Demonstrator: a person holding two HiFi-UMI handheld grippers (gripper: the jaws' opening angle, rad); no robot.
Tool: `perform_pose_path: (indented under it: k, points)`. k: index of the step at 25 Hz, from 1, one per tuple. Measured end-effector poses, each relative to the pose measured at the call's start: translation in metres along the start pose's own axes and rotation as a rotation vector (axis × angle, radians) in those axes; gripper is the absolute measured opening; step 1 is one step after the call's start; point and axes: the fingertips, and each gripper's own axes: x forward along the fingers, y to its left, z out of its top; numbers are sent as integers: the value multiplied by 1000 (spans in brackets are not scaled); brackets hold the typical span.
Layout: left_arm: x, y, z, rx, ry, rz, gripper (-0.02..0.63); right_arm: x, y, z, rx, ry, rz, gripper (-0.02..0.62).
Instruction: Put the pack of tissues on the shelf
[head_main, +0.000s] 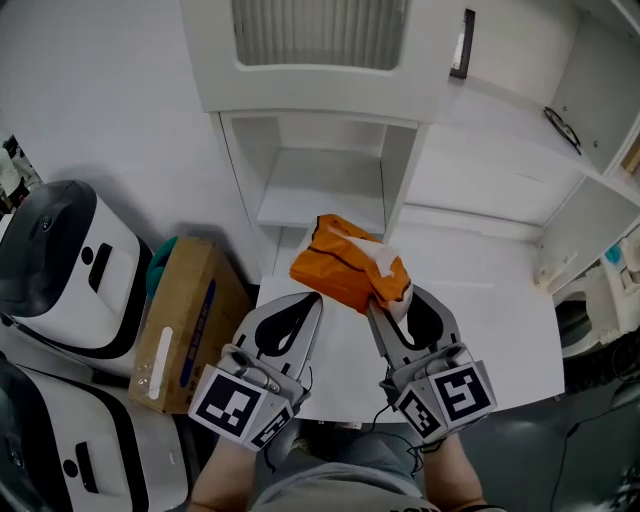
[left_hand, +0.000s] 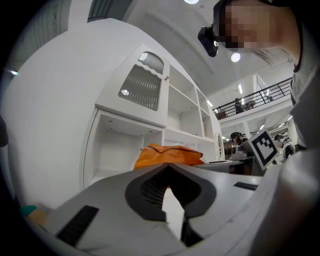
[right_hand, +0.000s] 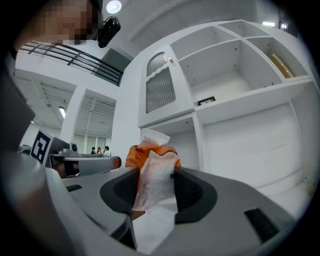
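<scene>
The orange pack of tissues hangs in the air above a white table, just in front of the open lower compartment of a white shelf unit. In the head view its long axis runs from lower right to upper left, with the far end aimed toward that compartment. The right gripper pinches the pack's near, pale end between its jaws, and a white tissue sticks up from the top. The left gripper sits just beside the pack on its left, jaws pressed together with nothing between them. Above the compartment is a slatted cabinet door. A cardboard box and white-and-black machines stand on the left, away from the opening.
</scene>
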Motion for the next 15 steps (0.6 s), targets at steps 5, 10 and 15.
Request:
perform_pose_path:
  k: [5, 10, 15]
  points:
    - [17, 9, -2, 1, 0, 34, 35, 16, -15, -2, 1, 7, 31, 192]
    - [31, 13, -5, 6, -4, 71, 35, 29, -29, -5, 4, 15, 65, 192]
    - [35, 18, -10, 12, 0, 114, 35, 40, -35, -10, 7, 25, 101, 192]
